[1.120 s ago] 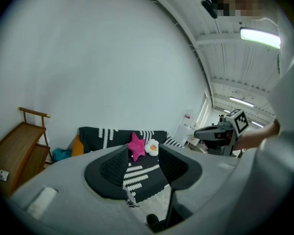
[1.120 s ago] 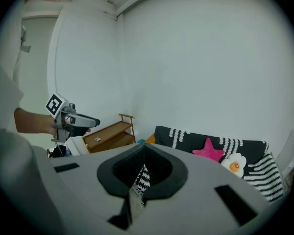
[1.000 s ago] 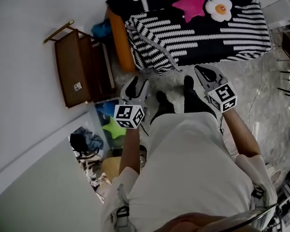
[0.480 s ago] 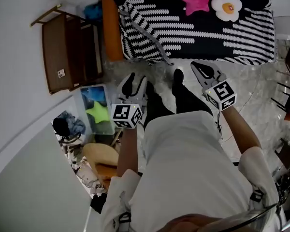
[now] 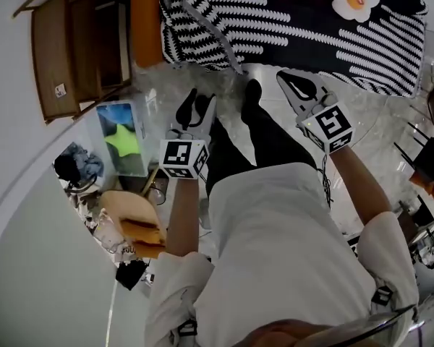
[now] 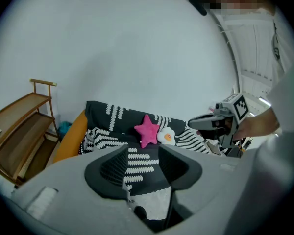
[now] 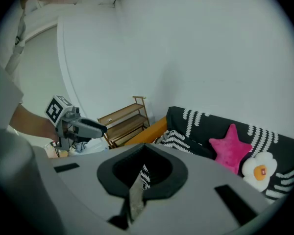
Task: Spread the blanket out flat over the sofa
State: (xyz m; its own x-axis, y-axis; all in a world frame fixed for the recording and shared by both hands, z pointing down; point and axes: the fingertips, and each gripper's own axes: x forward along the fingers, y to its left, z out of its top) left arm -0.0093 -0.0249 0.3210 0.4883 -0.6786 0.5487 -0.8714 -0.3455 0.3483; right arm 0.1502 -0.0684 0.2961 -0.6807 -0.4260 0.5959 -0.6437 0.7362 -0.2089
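Approach step, as judged: blanket (image 5: 311, 27) at twelve o'clock, bunched toward sofa (image 5: 146, 20) end at eleven. Left gripper (image 5: 197, 98) jaws wide, empty; right gripper (image 5: 288, 79) jaws closed together, empty. Next, probably: reach forward, pinch rumpled edge.

Head cam looks down; both claw cams face sofa (image 5: 146, 20).

Blanket (image 5: 289, 31) on the sofa (image 5: 146, 20), shelf (image 5: 65, 49) to its left.
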